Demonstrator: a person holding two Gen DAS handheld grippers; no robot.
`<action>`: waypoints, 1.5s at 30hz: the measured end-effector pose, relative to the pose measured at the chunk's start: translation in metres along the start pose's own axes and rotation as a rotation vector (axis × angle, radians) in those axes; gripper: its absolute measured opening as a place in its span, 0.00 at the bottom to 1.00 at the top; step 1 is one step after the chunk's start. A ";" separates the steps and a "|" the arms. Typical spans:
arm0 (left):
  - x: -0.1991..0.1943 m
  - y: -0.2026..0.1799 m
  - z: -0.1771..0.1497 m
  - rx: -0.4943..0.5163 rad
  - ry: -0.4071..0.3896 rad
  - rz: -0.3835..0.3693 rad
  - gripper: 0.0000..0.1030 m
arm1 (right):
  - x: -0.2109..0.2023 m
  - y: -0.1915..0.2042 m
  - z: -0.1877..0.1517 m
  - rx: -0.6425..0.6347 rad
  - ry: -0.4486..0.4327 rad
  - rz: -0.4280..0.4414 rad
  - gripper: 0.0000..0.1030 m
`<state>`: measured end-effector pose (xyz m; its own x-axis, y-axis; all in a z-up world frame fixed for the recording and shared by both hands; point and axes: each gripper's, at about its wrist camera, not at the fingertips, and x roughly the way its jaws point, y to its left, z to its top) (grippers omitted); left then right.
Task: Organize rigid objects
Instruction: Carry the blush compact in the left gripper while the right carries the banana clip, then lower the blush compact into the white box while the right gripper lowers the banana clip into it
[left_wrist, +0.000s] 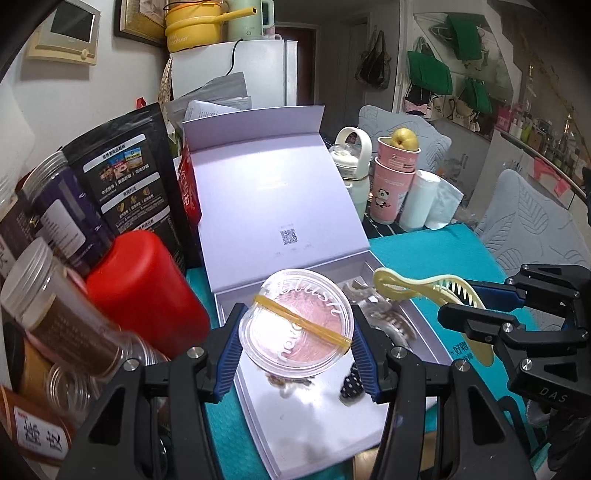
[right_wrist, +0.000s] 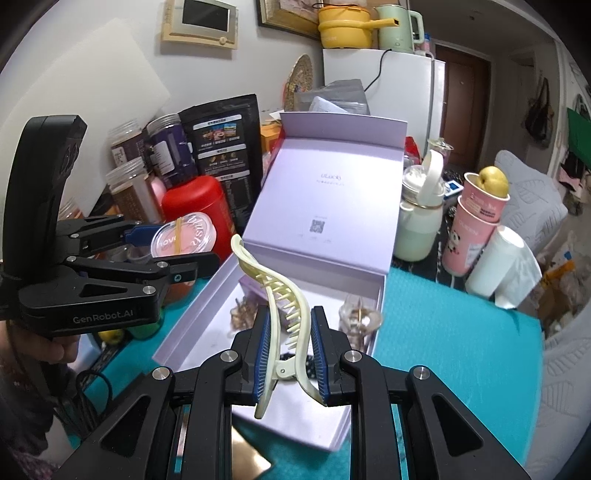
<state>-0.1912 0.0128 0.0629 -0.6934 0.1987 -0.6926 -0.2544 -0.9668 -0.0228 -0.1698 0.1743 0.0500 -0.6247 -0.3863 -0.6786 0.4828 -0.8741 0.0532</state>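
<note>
Two claws are in view, each pinching one thing: the left claw (left_wrist: 297, 328) is clamped on a round clear blush compact (left_wrist: 297, 325) with a yellow rubber band (left_wrist: 303, 321) across its lid, held above the near end of the box, and the right claw (right_wrist: 289, 354) is clamped on one pale yellow hair clip (right_wrist: 284, 314), its toothed end standing up over the box's near half. One open lavender gift box (right_wrist: 376, 317) lies on the teal-covered table (right_wrist: 461, 350), its hinged lid (right_wrist: 332, 192) standing propped back. Inside the tray lie at least three small things: a brownish claw clip (right_wrist: 243, 314) toward the left wall, a clear claw clip (right_wrist: 360, 317) against the right wall, and a dark polka-dot piece (left_wrist: 351, 380) near the front; much of the white floor between them is bare. Left of the box, crowded close to its wall, stand one red canister (left_wrist: 147, 291), one black pouch (left_wrist: 129, 177) and several clear-lidded jars (left_wrist: 55, 306). Behind to the right are one pale green bottle (right_wrist: 417, 229) with a loop handle, two stacked pink cups (right_wrist: 476, 229) with one yellow fruit (right_wrist: 493, 181) in the top cup, and one white roll (right_wrist: 495, 262). The teal surface right of the box is open up to its edge, where a grey chair (left_wrist: 532, 218) stands.
</note>
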 end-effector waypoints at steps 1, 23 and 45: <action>0.003 0.001 0.001 0.003 0.000 0.001 0.52 | 0.003 -0.001 0.001 0.001 0.001 0.001 0.21; 0.076 -0.003 -0.005 0.010 0.118 -0.015 0.52 | 0.072 -0.034 -0.006 0.063 0.106 0.021 0.21; 0.109 -0.019 -0.023 0.047 0.194 0.004 0.52 | 0.102 -0.052 -0.035 0.106 0.186 -0.011 0.21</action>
<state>-0.2467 0.0494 -0.0290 -0.5528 0.1559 -0.8186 -0.2863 -0.9581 0.0109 -0.2374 0.1908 -0.0479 -0.5006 -0.3241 -0.8027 0.4028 -0.9080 0.1154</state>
